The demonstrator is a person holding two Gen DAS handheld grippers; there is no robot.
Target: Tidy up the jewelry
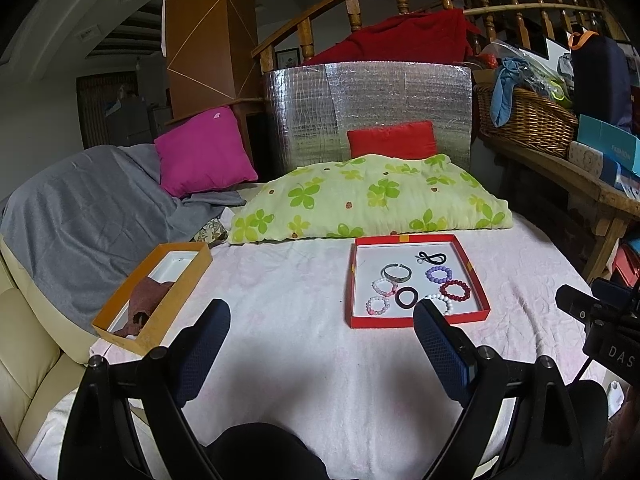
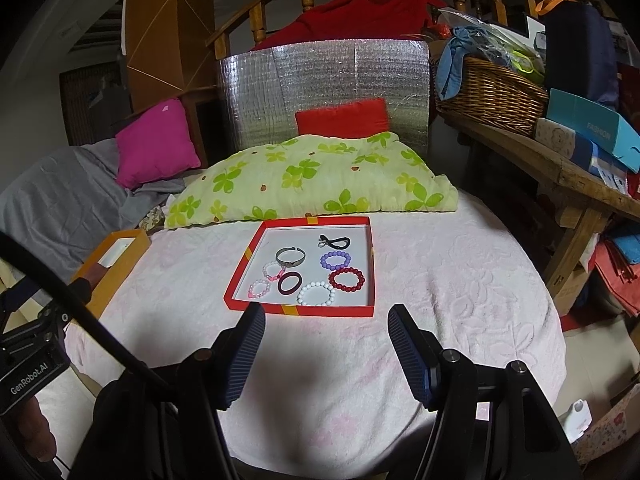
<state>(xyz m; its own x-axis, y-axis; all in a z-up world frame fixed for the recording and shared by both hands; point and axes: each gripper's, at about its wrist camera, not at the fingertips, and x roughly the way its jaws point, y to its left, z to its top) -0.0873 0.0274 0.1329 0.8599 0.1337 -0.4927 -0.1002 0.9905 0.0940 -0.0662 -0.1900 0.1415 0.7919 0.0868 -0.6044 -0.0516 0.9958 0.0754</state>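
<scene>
I hold my left gripper (image 1: 322, 322) above the pale pink bedspread (image 1: 288, 344) with its jaws spread wide and nothing between them; my right gripper (image 2: 326, 326) hovers over the same cover, jaws parted somewhat less, also empty. Just ahead of my right gripper, its near edge close beyond the fingertips, lies the red tray (image 2: 240, 276) with the jewelry in it. From the left gripper that tray (image 1: 418, 322) sits ahead and to the right, its near wall partly behind my right-hand finger. Nearest to my right gripper in the tray is the white bead bracelet (image 2: 317, 293), with the dark maroon ring-shaped band (image 2: 289, 283) just left of it and the dark red bead bracelet (image 2: 347, 279) just right. Farther left lie two pink-and-white bead bracelets (image 2: 260, 288), one behind the other. Beyond these rest a silver cuff bangle (image 2: 291, 257) and a purple bead bracelet (image 2: 336, 260), and at the far side a black cord with a small clasp (image 2: 335, 242). None of the pieces touches either gripper. Ahead and to the left of my left gripper stands an orange box (image 1: 188, 276), white inside, with a brownish cloth piece (image 1: 146, 304) lying in its near end. Beyond both boxes a green clover-print pillow (image 1: 372, 200) lies across the bed, with a red cushion (image 1: 392, 139) behind it and a magenta cushion (image 1: 204, 152) to the far left.
</scene>
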